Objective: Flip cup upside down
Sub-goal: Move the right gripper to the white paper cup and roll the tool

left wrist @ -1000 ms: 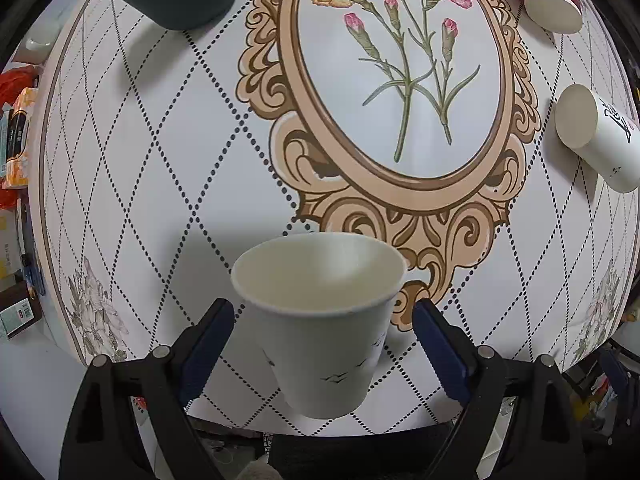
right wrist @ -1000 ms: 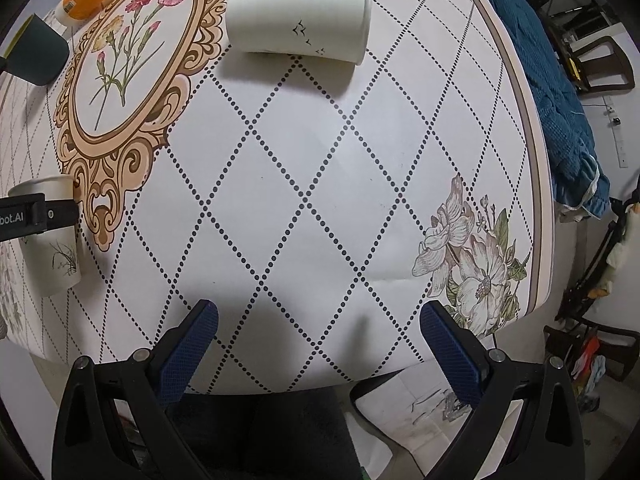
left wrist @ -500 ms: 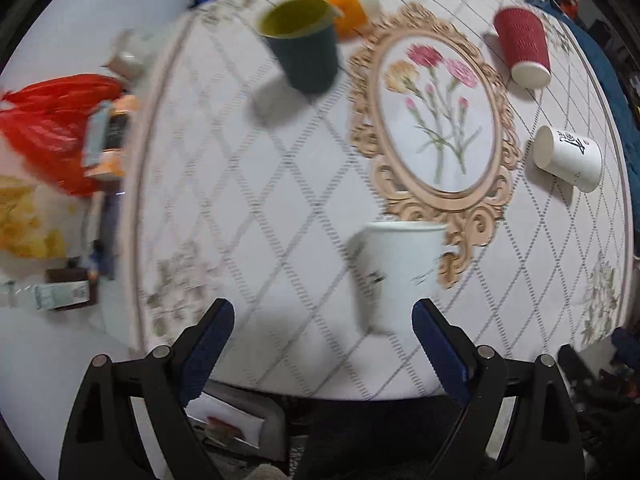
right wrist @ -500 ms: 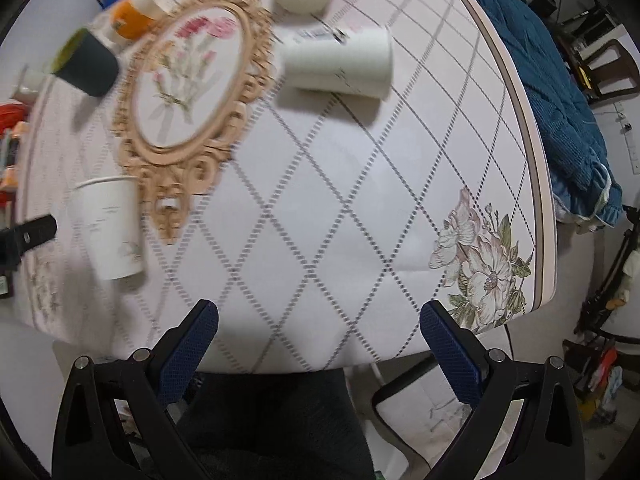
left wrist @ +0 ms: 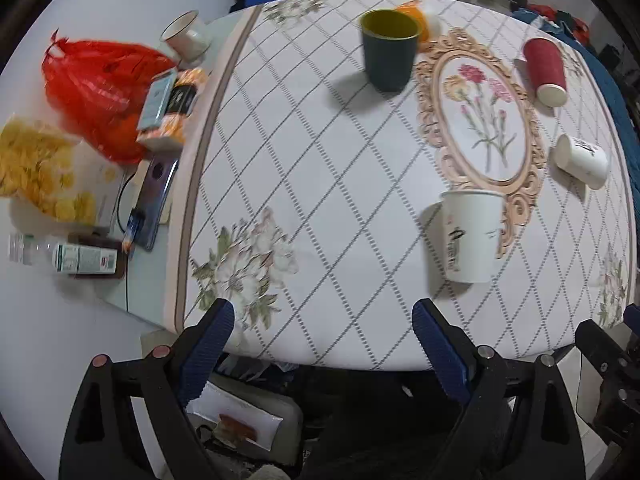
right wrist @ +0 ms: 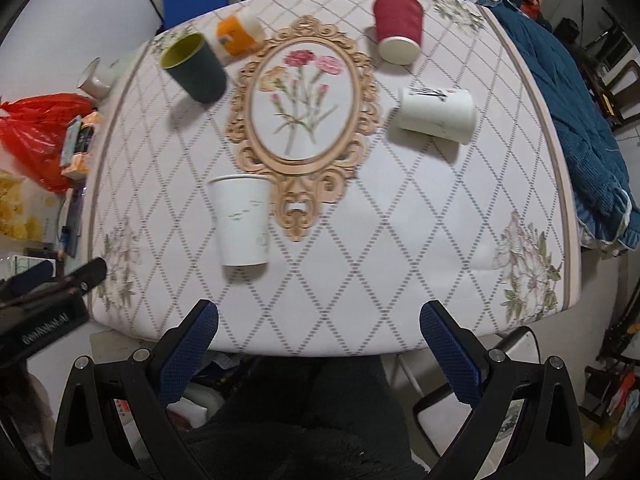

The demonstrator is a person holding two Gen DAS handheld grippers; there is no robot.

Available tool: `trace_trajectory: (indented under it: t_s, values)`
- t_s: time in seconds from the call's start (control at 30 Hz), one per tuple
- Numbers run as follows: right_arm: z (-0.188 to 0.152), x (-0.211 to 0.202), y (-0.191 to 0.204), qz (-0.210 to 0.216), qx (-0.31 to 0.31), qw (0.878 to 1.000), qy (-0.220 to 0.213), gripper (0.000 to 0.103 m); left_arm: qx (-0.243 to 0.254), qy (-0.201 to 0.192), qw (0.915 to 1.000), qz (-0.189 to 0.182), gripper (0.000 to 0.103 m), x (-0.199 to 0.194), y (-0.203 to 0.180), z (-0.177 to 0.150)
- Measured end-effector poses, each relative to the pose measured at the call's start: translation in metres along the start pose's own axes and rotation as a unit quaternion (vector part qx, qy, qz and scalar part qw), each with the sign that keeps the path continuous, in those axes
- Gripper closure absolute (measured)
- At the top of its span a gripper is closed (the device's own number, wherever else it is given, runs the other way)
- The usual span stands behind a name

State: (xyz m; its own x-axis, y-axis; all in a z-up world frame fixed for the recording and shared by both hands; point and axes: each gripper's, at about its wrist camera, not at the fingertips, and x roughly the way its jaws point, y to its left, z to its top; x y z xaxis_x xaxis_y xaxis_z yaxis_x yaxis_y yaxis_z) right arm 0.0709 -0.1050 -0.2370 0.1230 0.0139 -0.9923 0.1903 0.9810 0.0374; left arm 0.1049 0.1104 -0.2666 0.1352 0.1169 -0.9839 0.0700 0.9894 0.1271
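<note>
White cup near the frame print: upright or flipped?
Upright. The white cup stands on its narrow base, wide rim on top.

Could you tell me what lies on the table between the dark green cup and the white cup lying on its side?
In the right wrist view, only the tablecloth's printed flower frame lies between the dark green cup and the tipped white cup; no object sits there.

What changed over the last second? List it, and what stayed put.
The left gripper, open around the upright white paper cup a second ago, has drawn back and off to its left. The right gripper has backed away too. Both stayed open; the cup stayed upright, and the green cup and red cup kept their places.
</note>
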Motion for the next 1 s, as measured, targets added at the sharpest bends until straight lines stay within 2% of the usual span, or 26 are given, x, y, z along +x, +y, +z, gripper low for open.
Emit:
trace_trajectory:
  t_s: [0.23, 0.47, 0.6, 0.7, 0.77, 0.87, 0.9, 1.0]
  values:
    - [0.003, 0.01, 0.036, 0.008, -0.031, 0.999, 0.011, 0.0, -0.037, 0.012, 0.9992, -0.002, 0.012, 0.012, 0.027, -0.01]
    - [0.02, 0.016, 0.069, 0.001, -0.097, 0.995, 0.022, 0.0, -0.077, 0.025, 0.9967, -0.004, 0.012, 0.025, 0.047, -0.01]
    - [0.036, 0.016, 0.082, -0.021, -0.161, 0.986, 0.021, 0.0, -0.106, 0.03, 0.9939, -0.011, 0.012, 0.031, 0.056, -0.006]
    - [0.05, 0.013, 0.093, -0.044, -0.235, 0.971, 0.012, 0.0, -0.121, 0.038, 0.9919, -0.007, 0.012, 0.039, 0.06, -0.002]
    - [0.057, 0.011, 0.103, -0.067, -0.306, 0.95, 0.001, 0.0, -0.13, 0.043, 0.9906, -0.006, 0.012, 0.045, 0.061, -0.001]
    - [0.061, 0.013, 0.119, -0.114, -0.428, 0.896, -0.011, 0.0, -0.141, 0.05, 0.9887, -0.003, 0.012, 0.054, 0.062, 0.0]
    - [0.059, 0.015, 0.124, -0.13, -0.47, 0.873, -0.013, 0.0, -0.145, 0.053, 0.988, -0.004, 0.012, 0.058, 0.062, 0.0]
    - [0.047, 0.027, 0.138, -0.187, -0.6, 0.777, -0.019, 0.0, -0.153, 0.06, 0.9864, -0.005, 0.012, 0.066, 0.06, 0.001]
